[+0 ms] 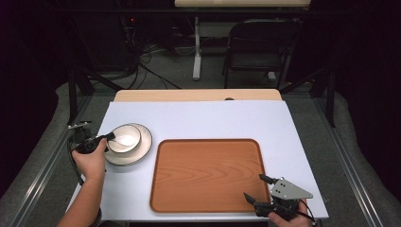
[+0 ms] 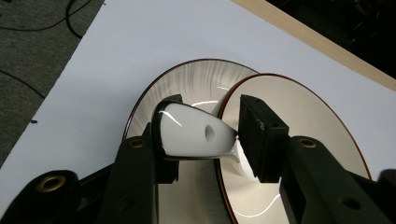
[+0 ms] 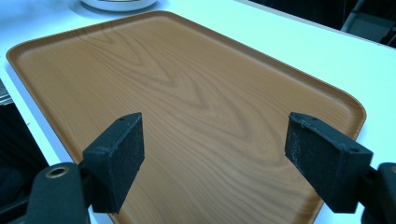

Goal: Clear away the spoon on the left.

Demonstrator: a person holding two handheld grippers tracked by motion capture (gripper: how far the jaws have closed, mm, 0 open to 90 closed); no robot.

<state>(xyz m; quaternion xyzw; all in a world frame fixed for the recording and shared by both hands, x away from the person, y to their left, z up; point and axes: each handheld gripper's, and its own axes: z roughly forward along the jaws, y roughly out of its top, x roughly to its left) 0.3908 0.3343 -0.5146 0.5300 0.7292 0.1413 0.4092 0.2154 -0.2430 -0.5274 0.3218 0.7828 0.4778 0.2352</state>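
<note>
A white ceramic spoon [image 2: 191,133] rests in a cream bowl [image 2: 299,107] that stands on a matching plate [image 2: 196,79] with a dark rim. My left gripper [image 2: 211,135] is shut on the spoon's handle end, with a jaw on each side of it. From above, the bowl [image 1: 125,137] and plate [image 1: 137,153] sit at the table's left, and the left gripper [image 1: 106,138] reaches in from their left. An empty wooden tray [image 1: 208,175] lies in the middle. My right gripper [image 1: 254,186] stands open over the tray's near right corner, holding nothing, its jaws wide apart above the tray [image 3: 187,84].
A white sheet [image 1: 198,118] covers the table, and bare wood shows along the far edge [image 1: 198,94]. Beyond the table are a black folding chair [image 1: 257,47] and cables on the floor [image 1: 151,52]. The plate's rim [image 3: 116,4] peeks past the tray's far side.
</note>
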